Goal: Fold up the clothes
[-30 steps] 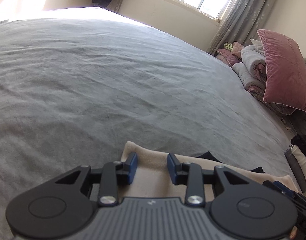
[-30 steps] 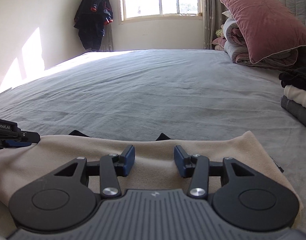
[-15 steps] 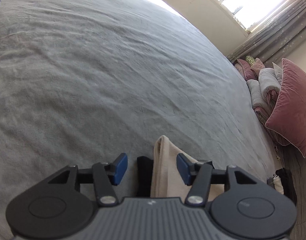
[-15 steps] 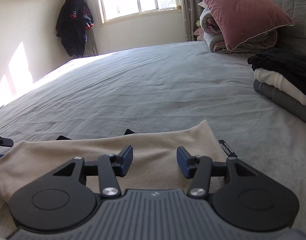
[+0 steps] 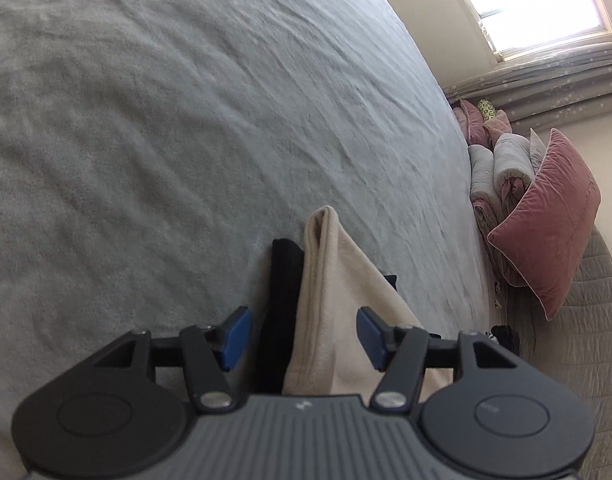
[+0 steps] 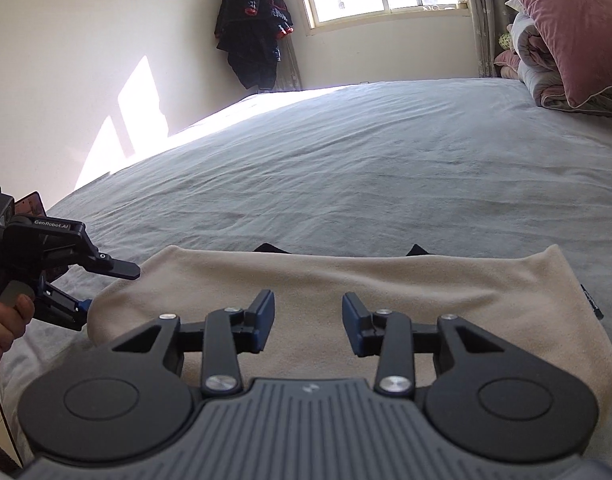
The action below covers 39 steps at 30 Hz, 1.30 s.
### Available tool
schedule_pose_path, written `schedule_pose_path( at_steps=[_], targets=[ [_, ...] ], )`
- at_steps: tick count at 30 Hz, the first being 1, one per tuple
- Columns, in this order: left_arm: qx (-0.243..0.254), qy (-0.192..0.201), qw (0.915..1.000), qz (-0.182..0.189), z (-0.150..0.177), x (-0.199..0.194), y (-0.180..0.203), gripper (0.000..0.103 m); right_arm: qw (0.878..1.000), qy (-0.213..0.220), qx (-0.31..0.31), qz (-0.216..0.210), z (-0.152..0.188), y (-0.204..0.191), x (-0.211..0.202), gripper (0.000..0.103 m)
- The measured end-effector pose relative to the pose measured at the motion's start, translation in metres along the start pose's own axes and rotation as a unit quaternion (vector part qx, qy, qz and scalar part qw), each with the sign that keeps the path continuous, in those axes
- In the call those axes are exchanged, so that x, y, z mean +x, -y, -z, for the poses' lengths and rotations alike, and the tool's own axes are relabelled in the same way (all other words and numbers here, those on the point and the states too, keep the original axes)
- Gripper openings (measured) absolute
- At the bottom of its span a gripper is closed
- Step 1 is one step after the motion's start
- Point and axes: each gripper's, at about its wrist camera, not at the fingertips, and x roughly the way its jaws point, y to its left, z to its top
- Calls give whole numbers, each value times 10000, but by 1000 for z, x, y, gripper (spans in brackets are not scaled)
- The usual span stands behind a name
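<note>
My left claw (image 5: 302, 336) just spread, jaws straddling end of folded beige garment (image 6: 345, 292) on grey bed (image 6: 345, 168), pads clear. My right claw (image 6: 307, 324) over its middle, jaws narrowing, gripping nothing.

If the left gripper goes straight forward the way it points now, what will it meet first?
Most likely the folded beige fleece garment, which already lies between the open left gripper fingers; depth is unclear, but only grey bedspread lies beyond.
</note>
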Motion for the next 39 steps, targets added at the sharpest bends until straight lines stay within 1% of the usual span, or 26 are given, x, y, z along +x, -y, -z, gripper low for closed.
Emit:
schedule_pose_path(
  at_steps=[2, 4, 6, 9, 10, 11, 12, 13, 14, 15, 16, 17, 18, 20, 23, 25, 27, 29, 31, 33, 37, 39],
  targets=[
    [352, 80, 9991, -214, -1, -1, 8, 61, 9999, -40, -101, -61, 3, -4, 1, 40],
    [720, 57, 9967, -365, -2, 2, 15, 63, 9998, -78, -145, -85, 5, -5, 3, 40],
    [986, -64, 9942, -418, -1, 8, 19, 67, 9998, -114, -162, -103, 6, -6, 5, 40],
    [1150, -29, 9924, -429, 1, 13, 21, 68, 9996, -185, -150, -147, 8, -7, 9, 40],
    [1072, -13, 9937, -315, 1, 14, 19, 65, 9995, -203, -153, -161, 9, -7, 9, 40],
    [938, -24, 9954, -192, 1, 17, 16, 58, 9995, -208, -172, -170, 9, -7, 9, 40],
    [778, -38, 9969, -103, 1, 20, 13, 55, 9994, -208, -187, -180, 10, -8, 10, 40],
    [665, -29, 9978, -48, 2, 22, 9, 50, 9994, -207, -197, -193, 10, -9, 10, 40],
    [607, 8, 9982, -31, 4, 21, 7, 44, 9994, -202, -199, -210, 11, -9, 10, 40],
    [557, 41, 9984, -26, 5, 21, 5, 41, 9993, -195, -208, -228, 11, -10, 10, 40],
    [518, 70, 9986, -36, 6, 20, 4, 32, 9993, -181, -227, -242, 11, -11, 11, 40],
    [479, 100, 9988, -46, 8, 19, 3, 26, 9993, -155, -243, -249, 11, -12, 11, 40],
    [451, 143, 9989, -58, 9, 18, 3, 24, 9993, -127, -252, -259, 11, -13, 11, 39],
    [450, 262, 9986, -96, 13, 15, 7, 18, 9993, -136, -230, -277, 11, -13, 11, 30],
    [607, 434, 9970, -185, 18, 8, 20, 16, 9993, -207, -134, -276, 11, -11, 13, 23],
    [694, 520, 9961, -172, 20, -1, 29, 15, 9990, -361, -37, -265, 13, -9, 17, 22],
    [727, 565, 9956, -146, 20, -8, 40, 15, 9973, -658, 132, -289, 16, -4, 28, 21],
    [775, 603, 9950, -163, 20, -14, 53, 15, 9960, -721, 377, -382, 17, 2, 33, 21],
    [944, 672, 9929, -250, 24, -18, 72, 15, 9943, -777, 576, -454, 13, 7, 32, 21],
    [1112, 729, 9905, -341, 28, -21, 89, 15, 9935, -694, 735, -518, 7, 11, 26, 22],
    [1373, 780, 9862, -492, 35, -28, 113, 15, 9943, -378, 907, -405, -10, 14, 22, 22],
    [1381, 790, 9859, -524, 36, -30, 119, 15, 9933, -415, 1046, -276, -16, 19, 33, 21]
  ],
)
